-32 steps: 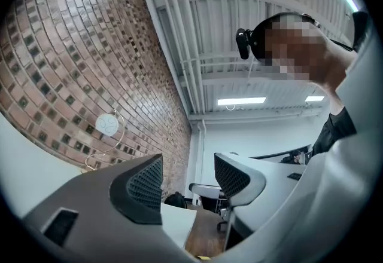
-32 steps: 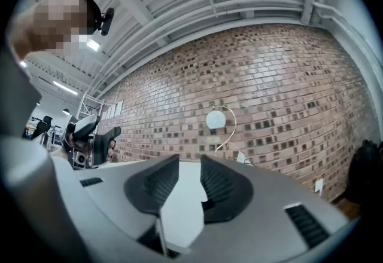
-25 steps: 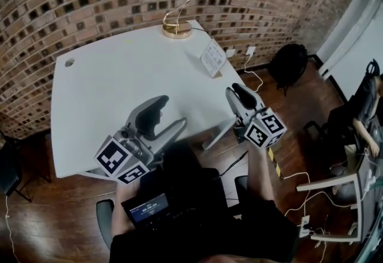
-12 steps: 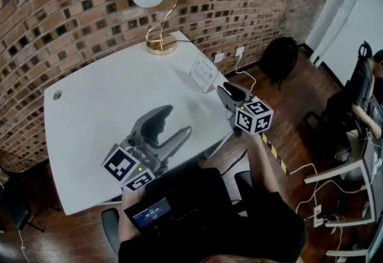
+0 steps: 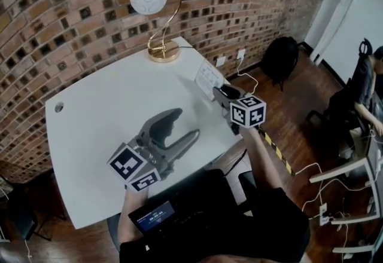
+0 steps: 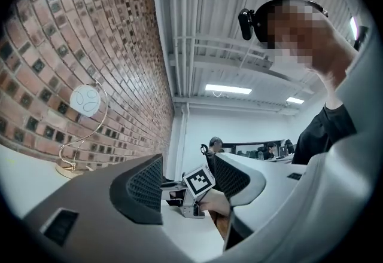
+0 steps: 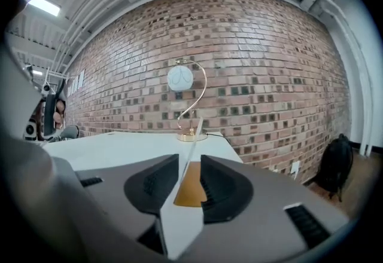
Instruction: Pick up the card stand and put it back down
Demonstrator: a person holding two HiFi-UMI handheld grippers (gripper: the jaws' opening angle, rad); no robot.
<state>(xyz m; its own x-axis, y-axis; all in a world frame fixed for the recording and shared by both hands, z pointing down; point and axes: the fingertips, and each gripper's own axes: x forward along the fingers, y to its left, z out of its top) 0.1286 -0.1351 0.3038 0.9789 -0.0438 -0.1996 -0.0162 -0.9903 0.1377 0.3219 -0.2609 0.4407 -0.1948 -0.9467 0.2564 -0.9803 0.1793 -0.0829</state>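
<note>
The card stand (image 5: 206, 78), a small white slanted sign holder, rests near the right edge of the white table (image 5: 108, 100). My right gripper (image 5: 219, 92) reaches it from off the table's edge. In the right gripper view the stand (image 7: 192, 142) appears edge-on, and the right gripper (image 7: 190, 181) holds it with both pads against its sides. My left gripper (image 5: 182, 127) hovers over the table's front, open and holding nothing. In the left gripper view (image 6: 184, 187) the jaws stand wide apart, with the right gripper's marker cube (image 6: 198, 180) beyond them.
A gold lamp with a white globe (image 5: 157, 17) stands at the table's back edge, behind the stand. Brick wall runs along the back. A black bag (image 5: 281, 58) and cables lie on the wooden floor at right, where a person (image 5: 365, 94) sits at another desk.
My right gripper has moved forward from the table's edge up to the card stand and now has it between its jaws. The left gripper stayed open over the table's front.
</note>
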